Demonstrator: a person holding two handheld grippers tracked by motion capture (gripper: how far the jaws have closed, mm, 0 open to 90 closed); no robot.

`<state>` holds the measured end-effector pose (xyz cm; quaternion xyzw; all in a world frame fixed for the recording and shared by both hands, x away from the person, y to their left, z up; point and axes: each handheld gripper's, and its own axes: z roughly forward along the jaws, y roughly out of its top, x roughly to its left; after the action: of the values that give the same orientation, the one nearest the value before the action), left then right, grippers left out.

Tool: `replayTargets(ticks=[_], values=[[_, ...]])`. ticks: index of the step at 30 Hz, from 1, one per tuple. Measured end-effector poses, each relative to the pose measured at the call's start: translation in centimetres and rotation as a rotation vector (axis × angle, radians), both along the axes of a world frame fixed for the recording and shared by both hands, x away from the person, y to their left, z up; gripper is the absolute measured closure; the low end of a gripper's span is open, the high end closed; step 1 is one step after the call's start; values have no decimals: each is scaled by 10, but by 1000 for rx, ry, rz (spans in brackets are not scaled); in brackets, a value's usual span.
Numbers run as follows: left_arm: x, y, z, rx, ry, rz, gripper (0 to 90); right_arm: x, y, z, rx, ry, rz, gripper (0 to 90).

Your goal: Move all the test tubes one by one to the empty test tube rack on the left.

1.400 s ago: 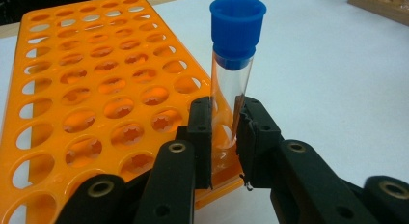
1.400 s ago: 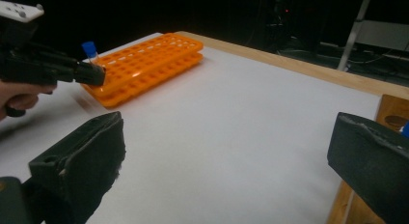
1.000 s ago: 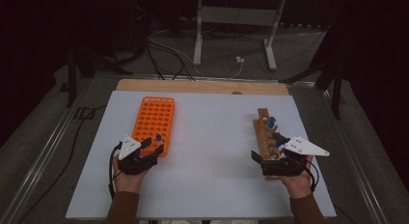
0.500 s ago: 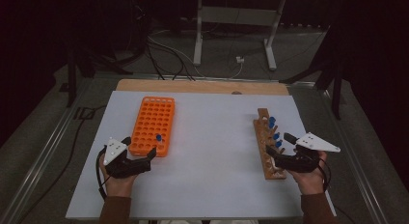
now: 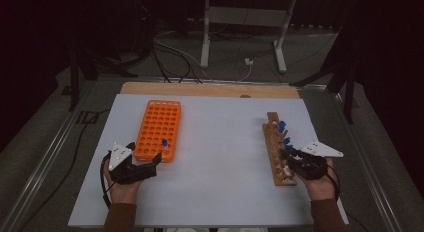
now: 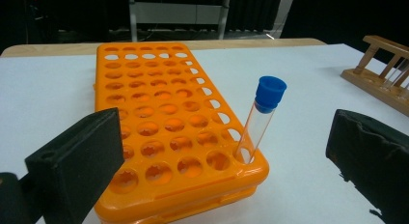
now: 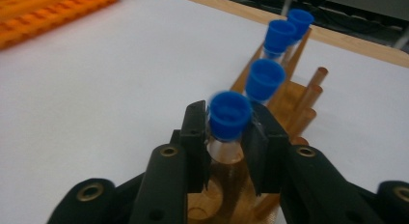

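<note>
An orange tube rack lies at the table's left, with one blue-capped clear tube standing in its near right corner hole. My left gripper rests just in front of the rack. Its jaws stand wide open around nothing, the tube upright a little beyond them. At the right is a wooden rack holding several blue-capped tubes. My right gripper is shut on the nearest blue-capped tube, just under its cap. That tube's lower end still sits in the wooden rack.
The white table top has a wooden strip along its far edge. Cables and a metal stand lie on the dark floor beyond. Open white surface separates the two racks. Most holes of the orange rack hold nothing.
My left gripper has drawn back and to the left from the orange rack's near end. My right gripper has shifted slightly beside the wooden rack's near end.
</note>
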<state>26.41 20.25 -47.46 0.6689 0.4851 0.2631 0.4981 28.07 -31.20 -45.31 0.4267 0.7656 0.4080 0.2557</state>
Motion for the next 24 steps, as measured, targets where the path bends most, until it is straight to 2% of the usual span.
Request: replayTargets(ticks=[4, 14, 24], values=[[0, 0, 0, 3, 1, 3, 8, 2, 0, -3, -14, 8, -12, 742], [0, 1, 0, -7, -3, 12, 8, 3, 2, -4, -4, 4, -22, 766], [0, 1, 0, -10, 2, 11, 8, -1, -3, 14, 18, -27, -17, 767]])
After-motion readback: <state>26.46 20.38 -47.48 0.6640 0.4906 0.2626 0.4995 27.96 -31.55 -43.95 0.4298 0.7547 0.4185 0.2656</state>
